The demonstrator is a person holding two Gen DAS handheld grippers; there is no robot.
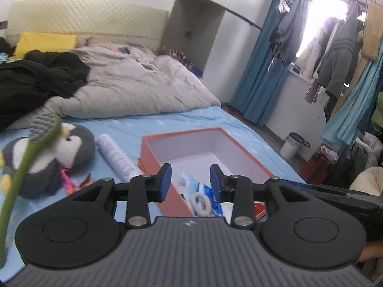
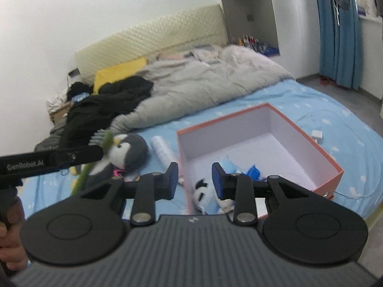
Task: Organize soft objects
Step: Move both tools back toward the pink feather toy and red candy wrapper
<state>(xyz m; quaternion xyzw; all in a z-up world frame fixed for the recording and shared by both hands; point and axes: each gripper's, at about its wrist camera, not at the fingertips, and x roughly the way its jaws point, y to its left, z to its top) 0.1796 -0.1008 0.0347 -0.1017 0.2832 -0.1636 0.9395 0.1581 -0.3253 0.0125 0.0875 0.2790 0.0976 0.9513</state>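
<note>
**Two tongs empty, box part filled: next pick to plan**

Both tongs parted, nothing between the pads. Left tongs (image 1: 190, 182) raised above the near end of the orange box (image 1: 153, 153); right tongs (image 2: 194, 179) likewise above its near left corner. No contact with anything in either view.

Box on the blue bedsheet (image 1: 124, 124), lid off, white inside. Soft items already heaped at the near end: blue-and-white fabric (image 1: 191, 184), a white ring-shaped piece (image 1: 201, 203), a small panda-like toy (image 2: 199, 191). Far half of the box bare.

Left outside, on the sheet just left of the box: penguin plush (image 1: 69, 150), lying on its back; white roll (image 1: 117, 157) between plush and box wall, touching or nearly touching the wall. Green long-handled brush (image 1: 36, 143) crossing in front of the plush; cannot tell what holds it up, view blurred.

Judged step: reach for the penguin plush.

Notes for doing it well:
- Open wider before descent; plush body is broader than the present gap.
- Approach from above, clear of the brush handle.
- Pinch the grey head or belly, not the pink tag (image 1: 65, 179); a tag grip likely lets the body swing.
- Lift fully over the box wall before crossing.
- Release into the bare far half to avoid piling on the heap.
- Keep the other tongs off the box rim; box looks light and may slide.
</note>
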